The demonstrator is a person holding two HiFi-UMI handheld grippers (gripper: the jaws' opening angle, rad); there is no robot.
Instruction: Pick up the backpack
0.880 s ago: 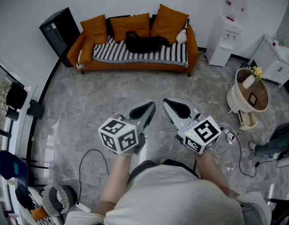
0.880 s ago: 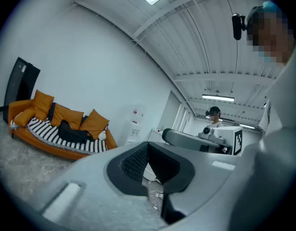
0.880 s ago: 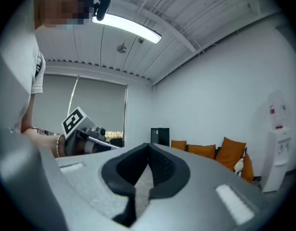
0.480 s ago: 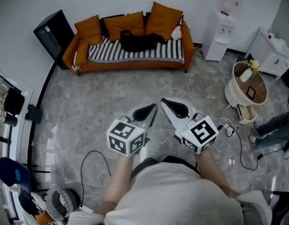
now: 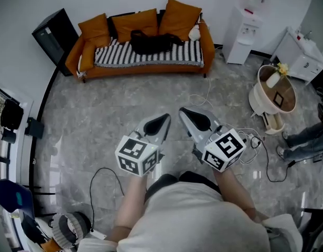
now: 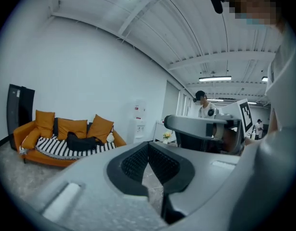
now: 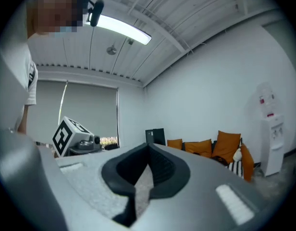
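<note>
Floor: glossy grey stone-look tile, shows reflections. Sofa: smooth orange leather-look, with striped cloth cover. Backpack: matt black fabric. Left tongs, right tongs: matt grey plastic, ribbed black pads.

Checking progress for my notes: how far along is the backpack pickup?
Done: nothing visible yet. The black backpack lies on the orange sofa, across the floor from the person.
In hand: the left gripper and right gripper are held side by side, pointing toward the sofa, jaws together and empty.
Left: reach the sofa, open the jaws, grip the backpack and lift it.
</note>
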